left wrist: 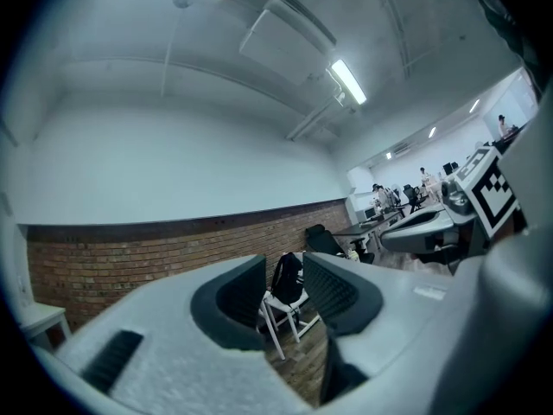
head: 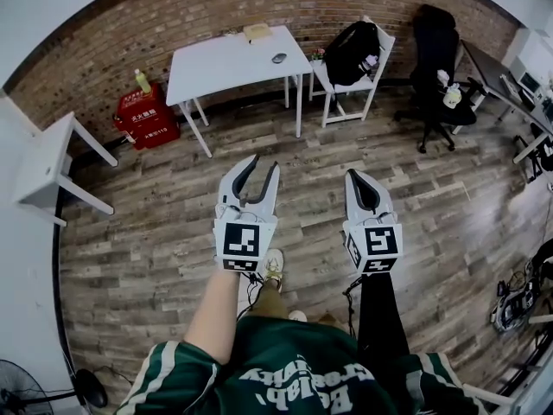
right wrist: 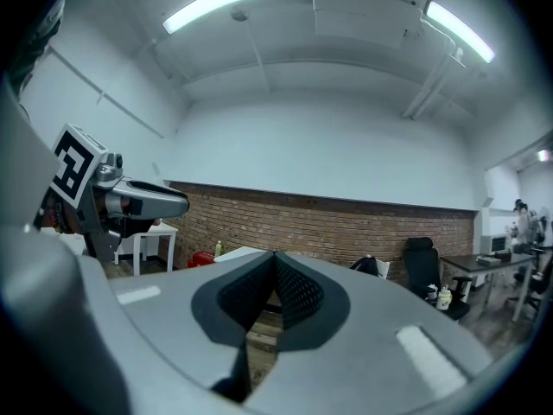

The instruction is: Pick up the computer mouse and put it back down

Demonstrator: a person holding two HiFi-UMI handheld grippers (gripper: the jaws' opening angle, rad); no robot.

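The wooden floor point(head: 147, 232) filled most of the head view, and a brick wall point(head: 173, 15) closed the room at the far side. Against this wall stood a white table point(head: 220, 72) on thin legs. To the right of it was a white chair point(head: 384, 43) with a black backpack point(head: 352, 52) on its seat, and further right a black office chair point(head: 435, 46). To the left of the table a red box point(head: 147, 118) sat on the floor, with a yellow-green bottle point(head: 143, 81) on top of it.

The person, in a green shirt point(head: 294, 366) with white letters, stood well apart from the table and held both tools level in front of the body. The left gripper point(head: 263, 164) had its jaws partly apart, with a clear gap between the tips. It held nothing; only the far chair and backpack showed through the gap. The right gripper point(head: 353, 176) had its jaws pressed together at the tips and also held nothing.

The mouse point(head: 279, 58) was the smallest thing: a dark, rounded oval, too small to show more detail. It lay flat on the table top, near the front right corner, apart from a tan box point(head: 257, 31) at the back edge. Both tools were well apart from it.
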